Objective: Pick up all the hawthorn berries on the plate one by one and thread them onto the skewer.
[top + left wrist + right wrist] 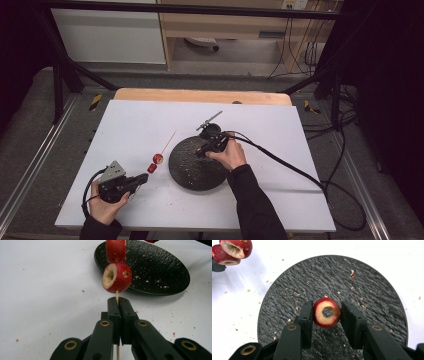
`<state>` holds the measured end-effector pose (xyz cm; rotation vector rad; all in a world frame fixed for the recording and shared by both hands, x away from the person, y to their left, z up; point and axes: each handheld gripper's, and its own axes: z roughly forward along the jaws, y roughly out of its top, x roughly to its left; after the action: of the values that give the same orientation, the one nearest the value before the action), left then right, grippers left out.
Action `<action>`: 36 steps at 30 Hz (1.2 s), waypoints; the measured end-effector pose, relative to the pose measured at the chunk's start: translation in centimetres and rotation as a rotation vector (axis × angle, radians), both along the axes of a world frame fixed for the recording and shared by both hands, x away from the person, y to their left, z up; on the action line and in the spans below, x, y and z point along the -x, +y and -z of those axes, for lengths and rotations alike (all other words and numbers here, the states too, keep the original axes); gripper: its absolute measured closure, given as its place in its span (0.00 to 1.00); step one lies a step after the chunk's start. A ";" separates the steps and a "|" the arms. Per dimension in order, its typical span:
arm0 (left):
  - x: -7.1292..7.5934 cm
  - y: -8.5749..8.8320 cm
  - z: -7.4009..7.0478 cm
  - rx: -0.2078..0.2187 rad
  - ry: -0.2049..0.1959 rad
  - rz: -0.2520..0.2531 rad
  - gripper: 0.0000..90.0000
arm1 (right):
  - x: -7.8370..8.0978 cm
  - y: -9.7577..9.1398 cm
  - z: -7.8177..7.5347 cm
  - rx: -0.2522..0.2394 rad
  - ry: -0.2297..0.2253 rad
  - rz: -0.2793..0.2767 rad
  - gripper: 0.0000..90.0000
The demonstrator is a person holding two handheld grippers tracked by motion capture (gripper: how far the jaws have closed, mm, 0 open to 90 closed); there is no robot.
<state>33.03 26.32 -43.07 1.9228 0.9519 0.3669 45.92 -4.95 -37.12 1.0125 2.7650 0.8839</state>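
Note:
A thin wooden skewer [169,141] carries two cored red fruits [155,163], and my left gripper [143,177] is shut on its lower end near the table's front left. In the left gripper view the jaws [117,301] pinch the skewer just below the nearer fruit [117,277], with the second fruit [115,250] above it. A round black textured plate [192,172] lies right of the skewer. My right gripper [201,150] hovers over the plate's far side. Its jaws [327,305] hold a third cored red fruit [327,312], hole facing the camera, above the plate [367,290].
A white board [130,125] covers the wooden table, speckled with fruit crumbs. A small metal tool [210,120] lies just beyond the plate. The right gripper's cable [290,167] trails across the board to the right. Dark frame bars and floor cables surround the table.

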 end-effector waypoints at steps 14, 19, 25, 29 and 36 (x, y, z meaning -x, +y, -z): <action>0.2 -0.6 0.1 -0.011 0.000 0.013 0.98 | 2.1 -2.7 1.1 -0.188 -0.060 0.102 0.71; 0.2 -0.9 0.1 -0.014 -0.001 0.018 0.98 | 2.9 -3.3 1.7 -0.255 -0.071 0.138 0.71; 0.3 -1.3 0.2 -0.014 0.000 0.018 0.98 | 3.9 -4.1 2.4 -0.353 -0.090 0.189 0.71; 0.3 -1.7 0.2 -0.016 0.000 0.018 0.98 | 4.5 -4.9 3.1 -0.427 -0.097 0.228 0.71; 0.3 -2.6 0.3 -0.027 0.003 0.030 0.98 | 5.3 -6.1 4.6 -0.546 -0.106 0.304 0.71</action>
<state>32.70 23.76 -43.39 1.9610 0.9231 0.3607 40.59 -11.01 -41.76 1.3569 2.2334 1.6196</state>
